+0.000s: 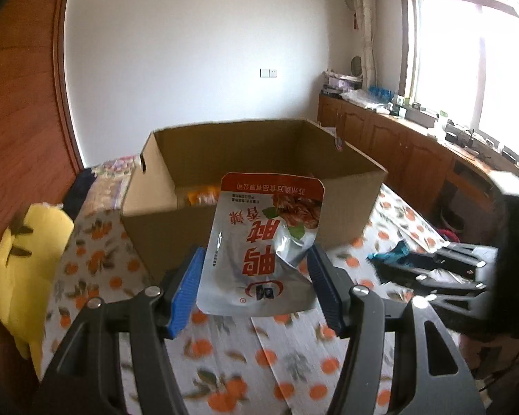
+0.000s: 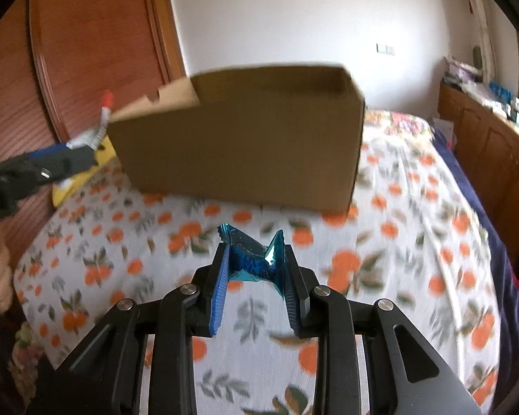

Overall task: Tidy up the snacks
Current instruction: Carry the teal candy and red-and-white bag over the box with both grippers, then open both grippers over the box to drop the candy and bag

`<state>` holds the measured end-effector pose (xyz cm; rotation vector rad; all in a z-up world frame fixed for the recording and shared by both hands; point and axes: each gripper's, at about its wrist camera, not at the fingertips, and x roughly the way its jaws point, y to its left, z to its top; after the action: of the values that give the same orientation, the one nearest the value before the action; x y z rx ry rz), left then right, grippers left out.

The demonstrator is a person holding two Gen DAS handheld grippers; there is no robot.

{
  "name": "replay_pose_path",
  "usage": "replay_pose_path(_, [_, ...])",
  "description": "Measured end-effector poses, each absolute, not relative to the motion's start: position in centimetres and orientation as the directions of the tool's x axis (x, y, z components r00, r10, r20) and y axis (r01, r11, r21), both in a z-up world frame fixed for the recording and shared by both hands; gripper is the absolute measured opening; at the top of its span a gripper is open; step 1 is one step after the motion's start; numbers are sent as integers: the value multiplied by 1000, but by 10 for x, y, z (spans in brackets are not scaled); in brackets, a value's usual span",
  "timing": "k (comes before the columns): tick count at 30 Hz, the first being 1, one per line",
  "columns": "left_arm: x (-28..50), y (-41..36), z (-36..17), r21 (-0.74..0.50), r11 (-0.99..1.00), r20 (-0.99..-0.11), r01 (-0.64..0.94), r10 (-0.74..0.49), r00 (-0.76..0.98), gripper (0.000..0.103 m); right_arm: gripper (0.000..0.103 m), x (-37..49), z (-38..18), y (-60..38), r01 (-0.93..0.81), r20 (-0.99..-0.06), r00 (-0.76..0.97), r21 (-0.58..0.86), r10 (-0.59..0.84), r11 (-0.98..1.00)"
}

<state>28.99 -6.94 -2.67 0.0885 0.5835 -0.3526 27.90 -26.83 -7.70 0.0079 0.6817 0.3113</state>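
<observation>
Left gripper [image 1: 256, 276] level, clamped on silver snack pouch [image 1: 263, 242] just before the cardboard box [image 1: 256, 159]; right gripper [image 2: 256, 276] angled downward over bedspread [image 2: 380, 276], clamped on blue snack packet [image 2: 252, 263].

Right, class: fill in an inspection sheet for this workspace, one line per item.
Surface: orange-print bedspread.
Job's things: open cardboard box, orange packets inside; silver snack pouch; blue wrapper.
Clutter: yellow plush toy beside the box.
Grippers: left gripper shut on the pouch near the box; right gripper shut on the blue wrapper.
Cables: nothing seen.
Surroundings: wooden cabinets under a bright window; wooden headboard.
</observation>
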Motion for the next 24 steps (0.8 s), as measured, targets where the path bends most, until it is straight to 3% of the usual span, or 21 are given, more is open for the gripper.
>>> replay_pose_path(11, [369,-57,-7,-22,940,-511,342,-304,804,60,28,345,-2,-259,-304,-512,810,50,285,951])
replay_pose_path(24, [409,-59,-39,-48,942,-579,332,-297,759,61,29,407,-31,-255,-281,-583,763,90,279,955])
